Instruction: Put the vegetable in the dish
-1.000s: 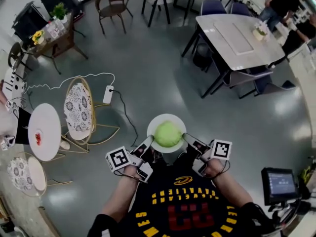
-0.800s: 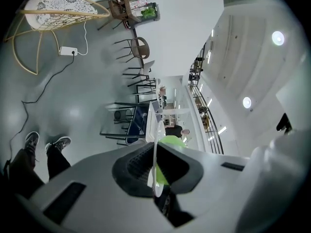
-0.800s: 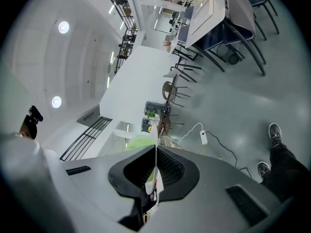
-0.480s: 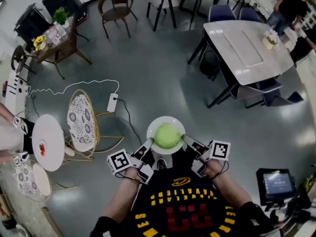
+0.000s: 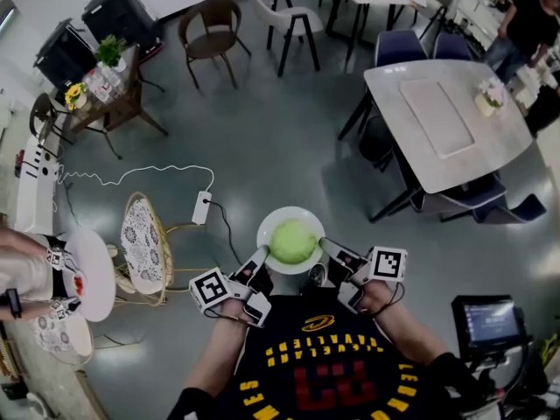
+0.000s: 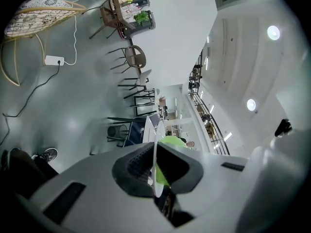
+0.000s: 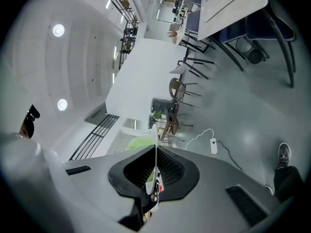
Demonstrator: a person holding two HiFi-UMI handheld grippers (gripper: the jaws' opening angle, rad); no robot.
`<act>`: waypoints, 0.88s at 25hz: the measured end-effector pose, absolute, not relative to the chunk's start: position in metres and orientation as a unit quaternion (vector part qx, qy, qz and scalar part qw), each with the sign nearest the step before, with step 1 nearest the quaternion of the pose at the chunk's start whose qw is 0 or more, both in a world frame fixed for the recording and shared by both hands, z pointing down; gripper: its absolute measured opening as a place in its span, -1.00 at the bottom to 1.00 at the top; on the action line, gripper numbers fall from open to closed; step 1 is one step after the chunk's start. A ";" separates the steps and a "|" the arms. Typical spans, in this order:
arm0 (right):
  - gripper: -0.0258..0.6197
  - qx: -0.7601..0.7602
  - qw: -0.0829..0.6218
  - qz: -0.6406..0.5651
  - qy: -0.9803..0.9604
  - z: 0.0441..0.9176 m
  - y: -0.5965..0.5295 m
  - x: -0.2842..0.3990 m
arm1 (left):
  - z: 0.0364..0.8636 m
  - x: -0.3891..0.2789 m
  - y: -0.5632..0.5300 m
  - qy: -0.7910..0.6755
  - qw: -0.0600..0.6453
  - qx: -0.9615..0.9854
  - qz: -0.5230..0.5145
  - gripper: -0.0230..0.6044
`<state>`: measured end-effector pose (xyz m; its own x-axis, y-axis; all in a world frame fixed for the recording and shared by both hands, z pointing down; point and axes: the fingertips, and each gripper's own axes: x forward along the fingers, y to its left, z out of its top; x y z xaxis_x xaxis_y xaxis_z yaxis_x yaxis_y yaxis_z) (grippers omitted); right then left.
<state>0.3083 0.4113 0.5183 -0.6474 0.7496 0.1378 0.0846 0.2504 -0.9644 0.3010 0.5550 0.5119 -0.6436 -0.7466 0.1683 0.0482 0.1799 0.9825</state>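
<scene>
Writing: the person's dark shirt (image 5: pixel 319 370) carries yellow lettering and large red characters. From the head view they are upside down and too small to read with confidence. Each marker cube shows a black-and-white square pattern, one on the left (image 5: pixel 210 287), one on the right (image 5: pixel 389 263). The screen (image 5: pixel 486 320) at lower right is lit, its text illegible.

Obscured: the person's forearms are partly cut off by the shirt, and the far side of the dish (image 5: pixel 291 211) is the only bare rim showing. In both gripper views the dish appears edge-on, as a thin white line.

Grippers: the left gripper (image 5: pixel 260 259) is pinching the dish's left rim, its dark pads pressed on either face. The right gripper (image 5: pixel 325 245) is clamped on the opposite rim in the same way. The dish is carried level between them, above the grey floor (image 5: pixel 289 129).

Task item: the round green vegetable (image 5: pixel 293 241) sits in the middle of the dish
</scene>
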 end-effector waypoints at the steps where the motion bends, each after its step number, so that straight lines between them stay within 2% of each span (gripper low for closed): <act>1: -0.87 -0.286 0.307 0.543 -0.728 0.519 0.406 0.301 | 0.512 0.293 0.550 -0.692 0.336 0.252 -0.587 -0.88; 14: -0.87 -0.264 0.303 0.559 -0.725 0.530 0.362 0.220 | 0.517 0.202 0.507 -0.688 0.347 0.253 -0.585 -0.88; 22: -0.87 -0.217 0.282 0.567 -0.743 0.535 0.339 0.136 | 0.524 0.105 0.483 -0.671 0.382 0.287 -0.567 -0.88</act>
